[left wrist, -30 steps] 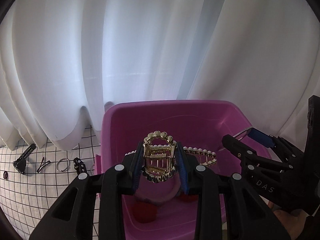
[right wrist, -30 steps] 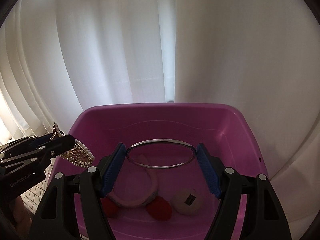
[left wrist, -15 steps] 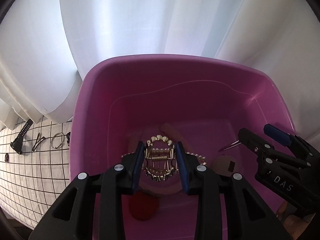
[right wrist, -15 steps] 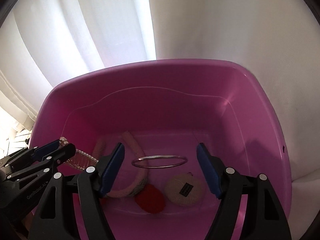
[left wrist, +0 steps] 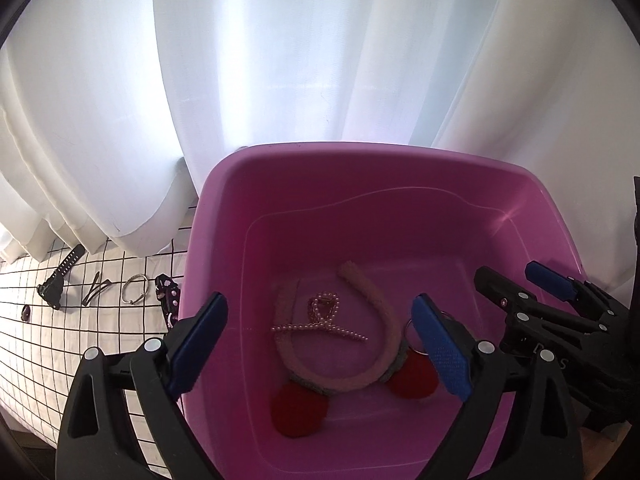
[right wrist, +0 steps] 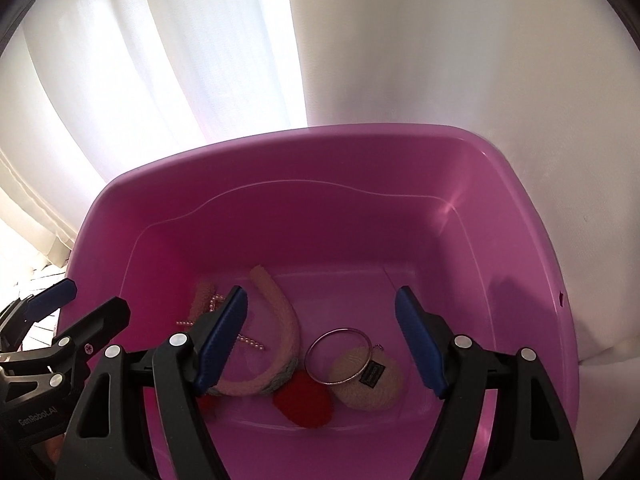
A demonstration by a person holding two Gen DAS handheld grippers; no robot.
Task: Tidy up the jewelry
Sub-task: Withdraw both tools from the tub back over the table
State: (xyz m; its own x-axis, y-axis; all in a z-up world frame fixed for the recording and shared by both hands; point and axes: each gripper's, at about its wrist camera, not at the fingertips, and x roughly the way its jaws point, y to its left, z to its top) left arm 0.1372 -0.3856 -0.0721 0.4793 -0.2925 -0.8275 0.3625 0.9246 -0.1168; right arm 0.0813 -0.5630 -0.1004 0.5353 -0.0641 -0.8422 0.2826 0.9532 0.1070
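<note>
While both grippers hang empty over the bin, this is how the scene lies, largest thing first.

Curtain: white curtain [left wrist: 280, 80] fills the upper half of both views, from nine through twelve to three o'clock.

Bin: a pink plastic bin [left wrist: 360, 160] takes up the lower centre of both views; its far rim is near the middle of the frame.

Table: a white cloth with a black grid [left wrist: 60, 340] shows at eight o'clock in the left view, just left of the bin.

Left gripper: left gripper [left wrist: 320, 344] at six o'clock, blue pads spread wide, holding nothing.

Right gripper: right gripper [right wrist: 322, 340] at six o'clock in its own view, pads also spread wide and empty.

Headband: a fuzzy pink headband [left wrist: 384, 312] curves across the bin floor, its red pom-poms [left wrist: 298, 410] toward six o'clock.

Pouch: a round cream pouch [right wrist: 366, 376] on the bin floor at five o'clock in the right view.

Pearl clip: a pearl hair clip [left wrist: 320, 320] lies inside the headband's curve.

Bangle: a thin silver bangle [right wrist: 340, 356] leans on the pouch.

Still outside: a black strap [left wrist: 62, 276], a hair pin [left wrist: 94, 294], a small ring [left wrist: 135, 289] and a dark beaded piece [left wrist: 166, 298] lie on the cloth at nine o'clock.

Doing the step well: lift straight up past the rim before swinging left, keep the jaws wide, and take one small piece at a time.
</note>
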